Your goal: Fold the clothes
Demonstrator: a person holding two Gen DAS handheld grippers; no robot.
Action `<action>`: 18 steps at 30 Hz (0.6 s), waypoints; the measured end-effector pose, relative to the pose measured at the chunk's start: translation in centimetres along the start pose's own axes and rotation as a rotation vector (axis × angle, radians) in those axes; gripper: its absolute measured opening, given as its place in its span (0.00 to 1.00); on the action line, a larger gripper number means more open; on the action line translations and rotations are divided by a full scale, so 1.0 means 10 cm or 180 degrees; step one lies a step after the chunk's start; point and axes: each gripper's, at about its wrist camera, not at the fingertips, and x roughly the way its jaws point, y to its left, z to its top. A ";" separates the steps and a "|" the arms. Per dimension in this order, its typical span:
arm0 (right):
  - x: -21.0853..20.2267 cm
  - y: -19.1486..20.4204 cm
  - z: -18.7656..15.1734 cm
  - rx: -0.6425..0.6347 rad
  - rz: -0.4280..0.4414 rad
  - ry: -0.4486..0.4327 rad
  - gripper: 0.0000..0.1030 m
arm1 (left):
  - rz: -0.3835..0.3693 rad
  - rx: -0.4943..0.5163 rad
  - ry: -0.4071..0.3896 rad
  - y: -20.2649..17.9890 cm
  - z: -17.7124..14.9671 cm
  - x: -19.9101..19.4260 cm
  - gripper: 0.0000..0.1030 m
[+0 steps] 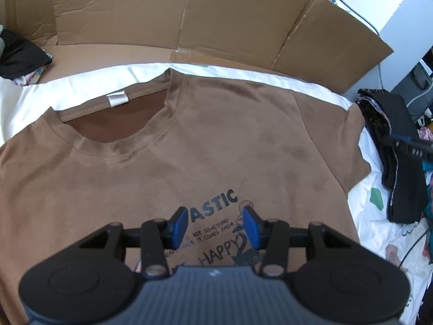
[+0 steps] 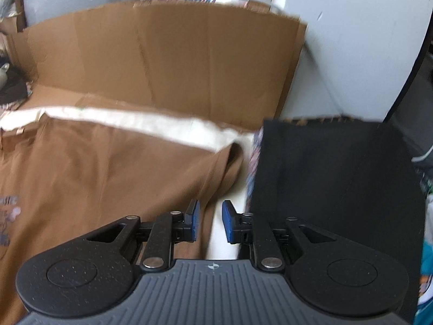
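Observation:
A brown T-shirt [image 1: 216, 135] lies flat, front up, on a white sheet [image 1: 40, 94]. Its collar [image 1: 108, 124] with a white label points to the far left. My left gripper [image 1: 215, 216] hovers open over the dark printed text on the chest, with nothing between its blue pads. In the blurred right wrist view, my right gripper [image 2: 211, 208] stands a little open over the edge of the shirt's [image 2: 94, 168] sleeve [image 2: 216, 168] and the bare sheet [image 2: 222, 243], holding nothing. Part of the right gripper [image 1: 406, 146] shows at the right edge of the left wrist view.
A folded black garment [image 2: 338, 189] lies just right of the sleeve, also visible as the black garment [image 1: 400, 178]. Cardboard panels [image 1: 216, 13] stand behind the sheet. Dark clothes [image 1: 21, 57] sit at the far left. Cables and clutter fill the right side.

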 end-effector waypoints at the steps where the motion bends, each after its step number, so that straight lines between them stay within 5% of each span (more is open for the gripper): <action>1: 0.03 0.03 -0.05 0.0012 -0.0002 0.0044 0.24 | -0.0001 -0.0001 0.0001 0.00 0.00 0.00 0.47; 15: 0.38 0.19 -0.38 0.0131 -0.0069 0.0360 0.31 | -0.0006 -0.0053 0.0020 0.09 -0.06 -0.02 0.47; 18: 0.42 0.20 -0.38 0.0081 -0.0077 0.0391 0.23 | -0.0009 -0.0057 0.0014 0.12 -0.06 -0.03 0.47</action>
